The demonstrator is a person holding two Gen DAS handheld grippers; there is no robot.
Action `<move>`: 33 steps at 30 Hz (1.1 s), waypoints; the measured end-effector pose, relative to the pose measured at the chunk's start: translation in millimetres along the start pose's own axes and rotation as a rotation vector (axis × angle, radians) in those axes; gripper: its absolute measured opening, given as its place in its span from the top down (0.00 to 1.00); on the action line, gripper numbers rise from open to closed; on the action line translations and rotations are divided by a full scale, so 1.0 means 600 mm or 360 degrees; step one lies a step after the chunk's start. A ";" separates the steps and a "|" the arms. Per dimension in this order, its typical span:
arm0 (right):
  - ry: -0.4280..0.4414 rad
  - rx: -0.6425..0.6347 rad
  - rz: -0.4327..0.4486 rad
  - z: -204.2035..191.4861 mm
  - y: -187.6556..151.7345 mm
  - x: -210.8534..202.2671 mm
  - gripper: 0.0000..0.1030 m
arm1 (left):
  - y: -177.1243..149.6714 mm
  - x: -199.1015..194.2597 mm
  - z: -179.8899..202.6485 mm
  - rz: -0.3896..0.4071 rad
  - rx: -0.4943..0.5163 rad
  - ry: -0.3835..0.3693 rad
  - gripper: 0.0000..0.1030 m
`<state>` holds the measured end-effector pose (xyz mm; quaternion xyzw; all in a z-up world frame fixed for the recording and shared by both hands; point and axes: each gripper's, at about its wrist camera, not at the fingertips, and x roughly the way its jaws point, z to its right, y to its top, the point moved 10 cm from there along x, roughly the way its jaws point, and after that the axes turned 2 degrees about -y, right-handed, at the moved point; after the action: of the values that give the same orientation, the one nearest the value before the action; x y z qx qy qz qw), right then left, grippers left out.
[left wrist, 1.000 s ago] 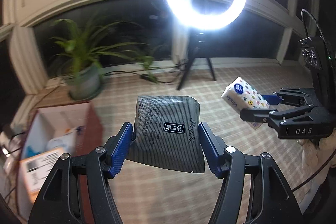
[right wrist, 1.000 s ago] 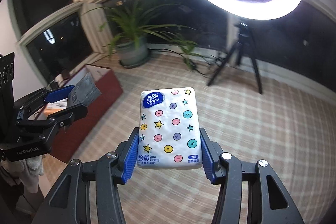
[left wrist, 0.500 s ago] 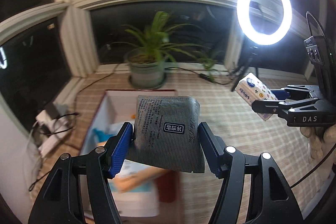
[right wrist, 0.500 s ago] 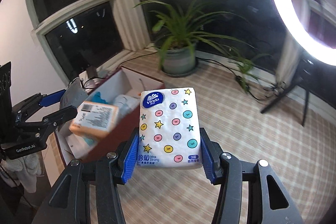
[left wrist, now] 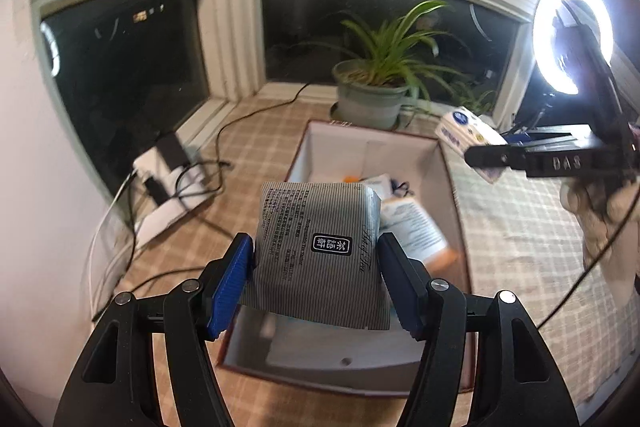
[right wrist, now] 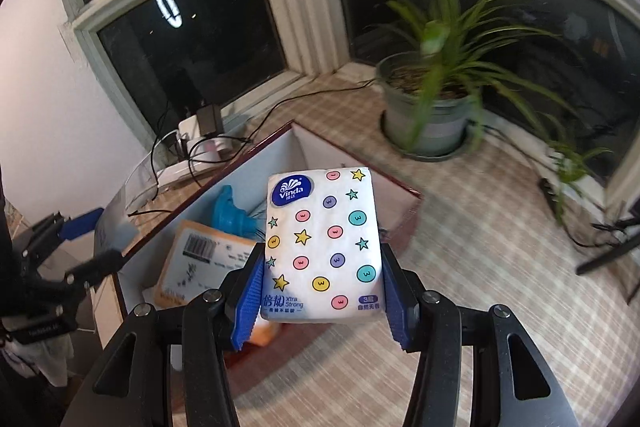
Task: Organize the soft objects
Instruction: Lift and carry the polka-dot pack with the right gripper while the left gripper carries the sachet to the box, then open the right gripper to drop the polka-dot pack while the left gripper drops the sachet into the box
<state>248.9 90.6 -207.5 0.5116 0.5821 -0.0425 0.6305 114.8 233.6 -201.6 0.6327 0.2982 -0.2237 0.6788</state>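
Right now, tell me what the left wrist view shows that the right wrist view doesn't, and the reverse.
Left wrist only: the lit ring light, and the front print of the grey striped packet in the left tool.
Right wrist only: the starred face of the tissue pack in the right tool, and a blue object in the box.
Both: the open box, the potted plant, the checked floor covering and each other's tool.

Probably home: bay window (left wrist: 360,27), potted plant (left wrist: 380,83)

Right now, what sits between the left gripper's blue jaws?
In the left wrist view, a grey striped foil tea pouch, pressed on both sides by the left gripper, above the open white-lined box.
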 end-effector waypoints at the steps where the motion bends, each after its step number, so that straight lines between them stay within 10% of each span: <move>1: 0.0006 -0.0008 -0.0012 -0.005 0.003 0.008 0.53 | -0.008 0.003 -0.008 -0.0016 -0.0016 0.0008 0.38; 16: 0.0137 0.0045 -0.0239 -0.023 0.024 0.141 0.52 | -0.053 0.024 -0.029 -0.0123 -0.0081 0.0024 0.36; 33: 0.0097 0.0086 -0.0169 -0.018 0.039 0.120 0.34 | -0.050 0.029 -0.022 -0.0111 -0.0127 -0.0009 0.27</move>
<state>279.7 148.3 -247.7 0.4979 0.6260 -0.0760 0.5954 105.1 244.8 -235.7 0.5936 0.3270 -0.2369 0.6961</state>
